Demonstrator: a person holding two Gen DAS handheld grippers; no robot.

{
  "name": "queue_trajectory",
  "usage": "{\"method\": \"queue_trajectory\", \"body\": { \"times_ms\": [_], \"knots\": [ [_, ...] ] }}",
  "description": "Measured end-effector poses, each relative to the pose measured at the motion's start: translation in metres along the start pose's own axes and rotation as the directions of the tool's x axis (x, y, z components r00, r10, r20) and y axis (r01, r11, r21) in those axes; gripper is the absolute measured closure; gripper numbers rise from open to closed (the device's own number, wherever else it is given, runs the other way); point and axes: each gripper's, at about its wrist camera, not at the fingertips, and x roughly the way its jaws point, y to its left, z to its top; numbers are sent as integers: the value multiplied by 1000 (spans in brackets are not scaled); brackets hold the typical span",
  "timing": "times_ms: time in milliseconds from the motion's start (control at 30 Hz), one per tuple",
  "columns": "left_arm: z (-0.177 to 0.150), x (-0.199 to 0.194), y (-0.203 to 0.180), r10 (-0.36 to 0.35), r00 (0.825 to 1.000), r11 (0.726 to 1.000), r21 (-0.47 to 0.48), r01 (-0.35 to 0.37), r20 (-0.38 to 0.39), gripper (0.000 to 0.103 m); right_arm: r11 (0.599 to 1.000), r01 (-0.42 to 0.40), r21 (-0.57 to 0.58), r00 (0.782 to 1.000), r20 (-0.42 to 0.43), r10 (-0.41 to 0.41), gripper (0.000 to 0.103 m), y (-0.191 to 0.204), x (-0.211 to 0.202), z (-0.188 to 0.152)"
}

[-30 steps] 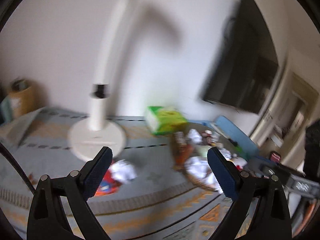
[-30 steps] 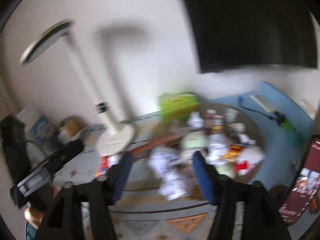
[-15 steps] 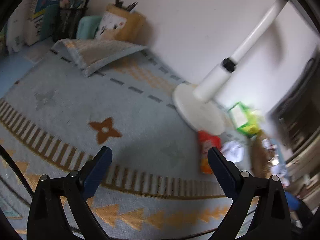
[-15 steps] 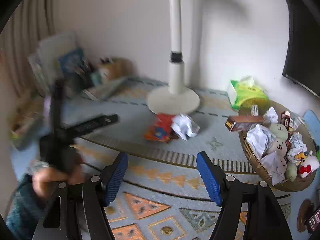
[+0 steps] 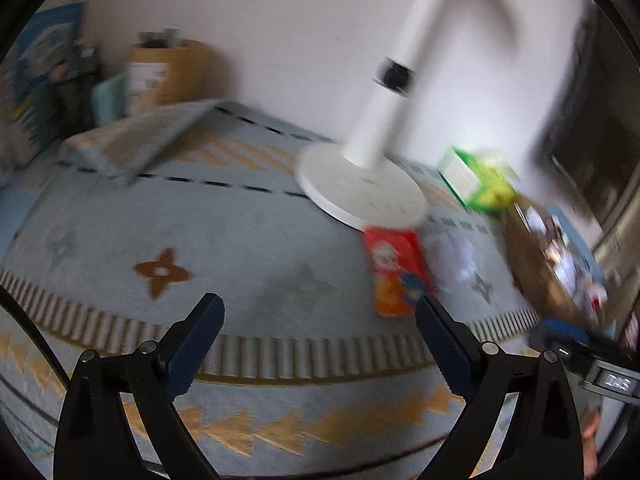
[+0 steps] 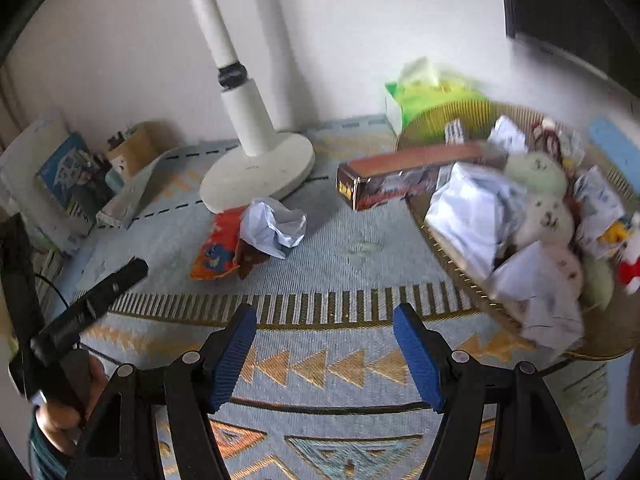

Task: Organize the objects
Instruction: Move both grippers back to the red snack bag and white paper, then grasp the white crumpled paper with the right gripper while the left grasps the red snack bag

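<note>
Both the left gripper [image 5: 318,322] and right gripper [image 6: 325,330] hang spread and empty above the rug [image 6: 360,248], where overlapping snack packet [image 6: 218,246] and crumpled paper [image 6: 274,226] risk a snagged double grab.

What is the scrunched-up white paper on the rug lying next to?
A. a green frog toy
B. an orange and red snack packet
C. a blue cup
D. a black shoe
B: in the right wrist view the crumpled paper rests against the orange and red snack packet, just in front of the fan base.
</note>
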Motion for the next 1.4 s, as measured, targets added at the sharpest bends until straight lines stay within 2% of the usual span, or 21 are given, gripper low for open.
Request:
{"method": "queue_trajectory", "body": {
  "times_ms": [67,133,233,300,367,433,467,533,600,733,767,800,867,1000,1167,1400],
  "knots": [
    [5,5,-12,-38,998,998,55,41,-55,7,1000,0,-11,999,-41,-1,34,7,11,6],
    [11,13,-26,-44,997,992,112,52,-69,7,999,-31,14,998,-47,32,34,10,17,12],
    [17,35,-41,-21,996,981,190,38,-88,8,992,-95,82,995,-27,97,34,10,25,20],
    [20,51,-45,-47,990,980,186,71,-130,9,986,-115,122,993,12,114,34,8,27,23],
    [21,58,-46,-87,985,979,171,112,-152,18,983,-132,127,991,19,131,34,9,32,29],
    [20,65,-46,-105,979,976,169,135,-173,36,981,-151,123,988,7,151,34,13,40,36],
    [19,64,-46,-94,983,975,184,123,-159,40,980,-148,131,989,7,149,34,13,44,40],
    [18,61,-43,-138,975,969,178,169,-172,61,979,-139,152,990,-4,141,34,11,54,45],
    [17,58,-40,-161,972,969,159,189,-173,64,972,-146,185,988,-19,152,34,9,65,49],
    [16,57,-39,-163,973,971,150,188,-166,66,968,-125,218,989,-48,138,35,8,86,55],
    [15,56,-40,-157,974,970,158,183,-161,66,968,-124,217,989,-51,138,45,9,90,56],
    [15,56,-41,-152,976,971,164,177,-154,68,969,-126,212,989,-50,139,50,9,93,56],
    [15,54,-42,-139,980,971,172,163,-144,73,971,-118,208,991,-33,127,54,9,94,54],
    [15,51,-38,-130,983,975,162,151,-132,76,961,-143,236,989,1,147,55,2,83,46],
    [11,43,-36,-139,981,976,148,158,-134,78,956,-177,234,984,17,178,54,-6,45,32],
    [-30,-12,-46,-167,972,961,194,198,-162,79,962,-200,184,980,28,198,54,-20,-35,-13]
  ]
}}
